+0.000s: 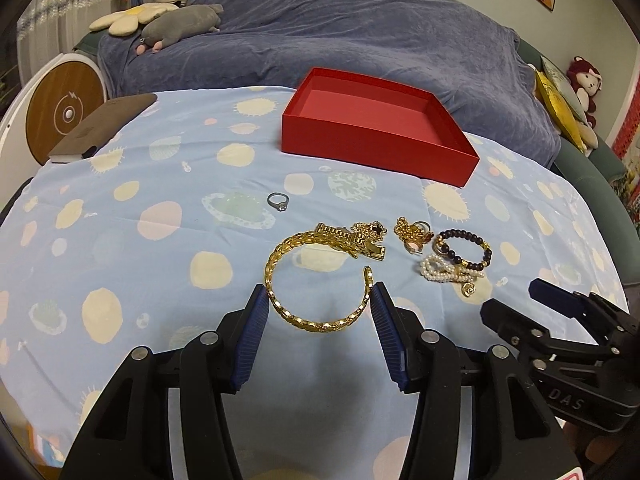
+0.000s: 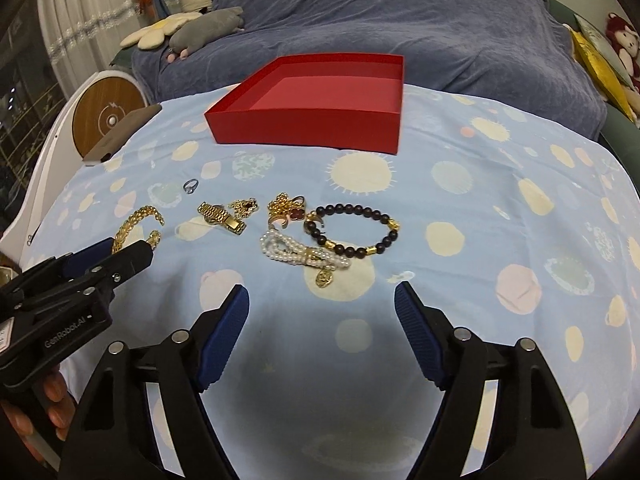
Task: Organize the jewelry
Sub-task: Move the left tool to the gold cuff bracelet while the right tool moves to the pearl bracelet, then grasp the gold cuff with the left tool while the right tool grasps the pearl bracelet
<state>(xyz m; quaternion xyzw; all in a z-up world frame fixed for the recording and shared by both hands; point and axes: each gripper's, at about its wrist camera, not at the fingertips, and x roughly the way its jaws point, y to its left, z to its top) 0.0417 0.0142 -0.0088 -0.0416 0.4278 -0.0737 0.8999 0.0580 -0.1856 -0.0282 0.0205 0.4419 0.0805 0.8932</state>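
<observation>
Gold bangle sits between our left gripper's spread jaws, right gripper spread over bare cloth, but it could skate off when pinched.

Left gripper reads "GenRobot.AI"; right gripper "DAS".

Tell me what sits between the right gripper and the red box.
In the right wrist view, the pearl bracelet and dark bead bracelet lie between the right gripper and the red box.

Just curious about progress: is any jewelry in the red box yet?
No. The red box shows only its bare floor; every piece, like the gold bangle, lies on the cloth.
</observation>
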